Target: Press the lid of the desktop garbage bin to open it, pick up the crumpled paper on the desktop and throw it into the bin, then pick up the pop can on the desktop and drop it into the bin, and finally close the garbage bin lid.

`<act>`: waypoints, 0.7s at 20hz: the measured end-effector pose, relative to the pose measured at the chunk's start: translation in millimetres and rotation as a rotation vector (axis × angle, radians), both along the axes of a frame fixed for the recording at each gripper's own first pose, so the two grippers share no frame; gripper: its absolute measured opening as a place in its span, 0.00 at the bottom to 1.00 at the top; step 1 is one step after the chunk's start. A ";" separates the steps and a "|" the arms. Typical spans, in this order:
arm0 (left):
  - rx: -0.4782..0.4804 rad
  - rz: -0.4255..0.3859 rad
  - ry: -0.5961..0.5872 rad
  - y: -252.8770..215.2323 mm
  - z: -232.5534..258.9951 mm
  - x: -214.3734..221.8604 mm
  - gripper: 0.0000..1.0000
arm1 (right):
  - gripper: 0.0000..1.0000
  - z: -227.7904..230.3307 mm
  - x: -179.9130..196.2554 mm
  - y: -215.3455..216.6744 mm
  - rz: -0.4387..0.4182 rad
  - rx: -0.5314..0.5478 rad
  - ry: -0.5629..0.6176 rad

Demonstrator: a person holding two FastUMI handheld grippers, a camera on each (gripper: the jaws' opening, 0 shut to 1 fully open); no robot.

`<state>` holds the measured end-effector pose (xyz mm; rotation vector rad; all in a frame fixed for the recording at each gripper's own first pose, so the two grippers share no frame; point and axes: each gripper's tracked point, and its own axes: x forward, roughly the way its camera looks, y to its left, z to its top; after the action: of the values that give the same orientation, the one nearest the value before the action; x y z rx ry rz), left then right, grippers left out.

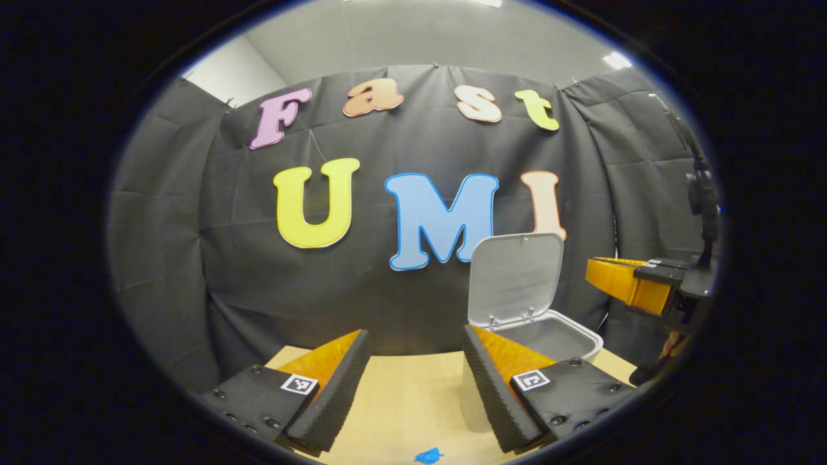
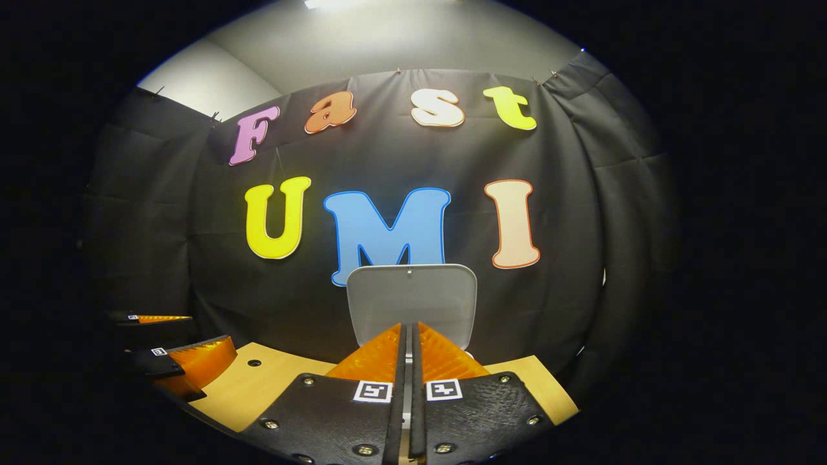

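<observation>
The white desktop bin [image 1: 568, 336] stands at the right of the wooden table, its lid [image 1: 515, 279] swung up and open. My left gripper [image 1: 415, 332] hovers open above the table just left of the bin, nothing between its fingers. In the left gripper view the right gripper [image 1: 620, 271] hangs to the right of the bin, above its rim. In the right gripper view the right gripper [image 2: 409, 326] is shut, pointing straight at the upright lid [image 2: 411, 300], with nothing seen between its pads. The left gripper [image 2: 194, 336] sits low at the left there.
The light wooden table [image 1: 400, 400] runs up to the black cloth wall. A small blue scrap [image 1: 428, 456] lies on the table near its front edge. A dark stand [image 1: 703, 194] rises at the far right. The tabletop [image 2: 245, 387] has a small hole [image 2: 254, 363].
</observation>
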<state>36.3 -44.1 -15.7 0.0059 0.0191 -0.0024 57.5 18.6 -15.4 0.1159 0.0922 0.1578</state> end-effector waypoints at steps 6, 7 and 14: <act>-0.009 0.002 0.002 -1.3 -1.0 -0.7 0.95 | 0.83 -10.2 -3.8 0.6 0.009 -0.007 0.030; -0.012 0.002 0.003 -1.8 -1.0 -0.6 0.95 | 0.97 -12.0 -4.4 1.2 0.007 -0.005 0.032; -0.024 0.003 0.011 2.3 -14.9 1.2 0.93 | 0.98 -11.2 -4.7 -5.9 -0.017 0.009 0.032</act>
<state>37.5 -41.8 -30.6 -0.0177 0.0297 0.0002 52.8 12.7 -26.6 0.1279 0.1221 0.1390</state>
